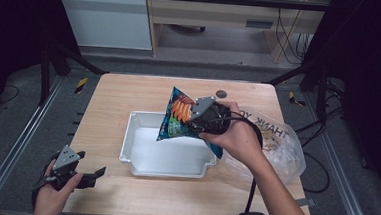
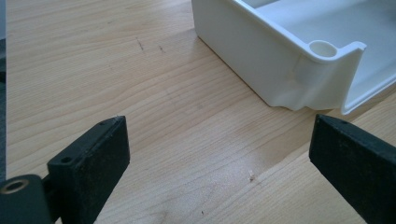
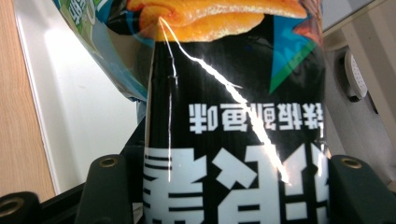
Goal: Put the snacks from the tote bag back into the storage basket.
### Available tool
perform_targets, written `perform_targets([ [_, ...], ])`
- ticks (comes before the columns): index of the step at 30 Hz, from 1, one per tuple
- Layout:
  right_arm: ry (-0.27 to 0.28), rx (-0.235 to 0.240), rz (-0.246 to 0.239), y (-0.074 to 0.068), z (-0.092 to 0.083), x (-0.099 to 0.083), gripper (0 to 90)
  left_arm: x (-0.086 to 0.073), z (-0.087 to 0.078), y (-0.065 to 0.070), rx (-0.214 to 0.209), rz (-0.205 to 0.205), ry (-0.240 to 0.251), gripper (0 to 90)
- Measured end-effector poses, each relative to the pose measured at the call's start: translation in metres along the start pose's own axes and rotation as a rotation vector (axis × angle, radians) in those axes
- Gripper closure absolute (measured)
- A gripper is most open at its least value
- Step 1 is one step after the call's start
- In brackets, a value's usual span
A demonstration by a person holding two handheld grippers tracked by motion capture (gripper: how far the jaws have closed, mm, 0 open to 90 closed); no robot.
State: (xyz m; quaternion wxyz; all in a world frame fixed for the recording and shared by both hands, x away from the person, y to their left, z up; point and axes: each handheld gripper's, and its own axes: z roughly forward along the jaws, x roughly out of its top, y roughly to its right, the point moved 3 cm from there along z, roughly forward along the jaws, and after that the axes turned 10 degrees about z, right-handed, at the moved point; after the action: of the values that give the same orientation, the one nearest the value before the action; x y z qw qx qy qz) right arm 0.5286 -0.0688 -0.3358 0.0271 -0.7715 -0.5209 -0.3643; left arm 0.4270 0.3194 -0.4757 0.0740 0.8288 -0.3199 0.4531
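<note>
A blue and black snack bag (image 1: 175,116) with orange chips printed on it hangs tilted over the right part of a white plastic tray (image 1: 140,157). My right gripper (image 1: 188,120) is shut on the bag from the right side. In the right gripper view the bag (image 3: 233,93) sits pinched between the two black jaws of the right gripper (image 3: 231,191), with the tray (image 3: 79,102) below it. My left gripper (image 1: 91,164) rests at the table's front left corner, open and holding nothing. In its own view the left gripper (image 2: 219,140) faces bare wood and the tray's corner (image 2: 303,79).
A clear plastic shopping bag (image 1: 283,148) with printed lettering and items inside lies at the table's right edge, beside the tray. A small dark round disc (image 1: 221,94) sits near the table's far edge. Metal frame rails run along both sides of the table.
</note>
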Motion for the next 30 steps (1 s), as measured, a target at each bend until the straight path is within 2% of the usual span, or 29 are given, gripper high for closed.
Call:
perform_targets([
  [12,-0.003,0.046,-0.023,-0.009,0.018,0.008,41.5,0.0,0.0,0.0,-0.001,-0.004,-0.005,4.6],
  [21,-0.016,0.073,-0.061,-0.017,0.031,0.012,41.6,0.0,0.001,0.0,-0.006,0.002,-0.007,4.6],
  [30,-0.019,0.095,-0.046,-0.023,0.04,0.012,41.6,0.0,0.001,0.001,-0.008,0.002,-0.007,4.6],
])
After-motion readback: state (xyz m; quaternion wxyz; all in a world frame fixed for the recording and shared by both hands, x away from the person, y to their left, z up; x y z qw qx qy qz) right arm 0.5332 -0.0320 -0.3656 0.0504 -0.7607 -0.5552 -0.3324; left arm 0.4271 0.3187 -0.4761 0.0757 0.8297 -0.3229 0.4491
